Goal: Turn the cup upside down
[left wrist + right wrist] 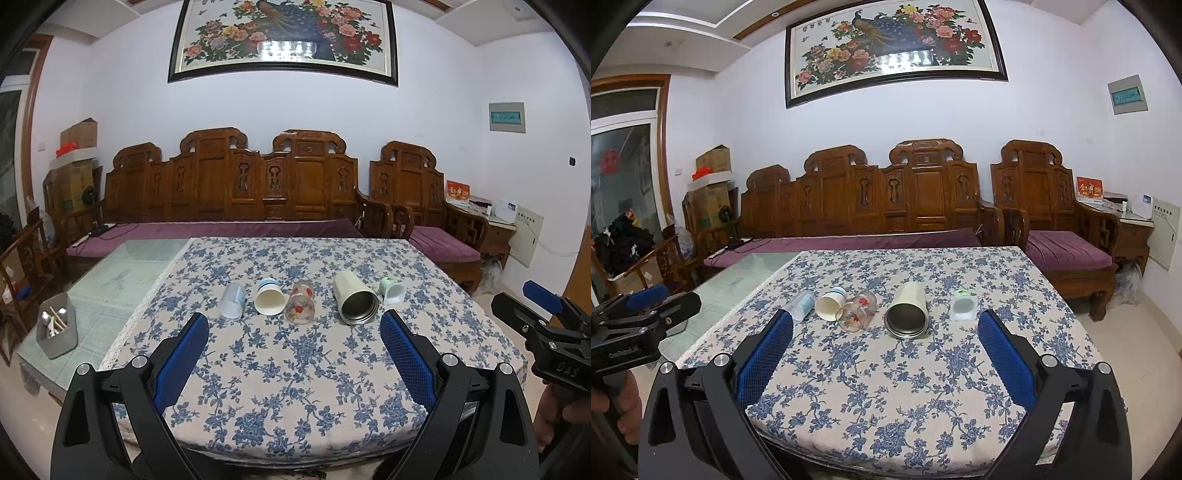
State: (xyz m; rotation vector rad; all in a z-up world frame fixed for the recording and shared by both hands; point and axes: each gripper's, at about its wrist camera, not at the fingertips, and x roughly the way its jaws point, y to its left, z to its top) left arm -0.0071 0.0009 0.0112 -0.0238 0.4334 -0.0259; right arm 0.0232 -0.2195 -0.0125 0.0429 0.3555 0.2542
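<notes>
Several cups lie on their sides in a row on the floral tablecloth (295, 369): a frosted clear cup (232, 301), a white paper cup with blue stripes (270, 297), a glass with red flowers (300, 304), a cream steel-lined tumbler (356, 301) and a small green-white cup (391, 290). The same row shows in the right wrist view, with the tumbler (908, 310) nearest the middle. My left gripper (293, 332) is open and empty, short of the row. My right gripper (886, 332) is open and empty, also short of it.
A grey holder with utensils (57, 330) stands on the bare glass tabletop (122, 273) at the left. A carved wooden sofa (236, 192) with purple cushions runs behind the table. The right gripper's body (546, 332) shows at the right edge.
</notes>
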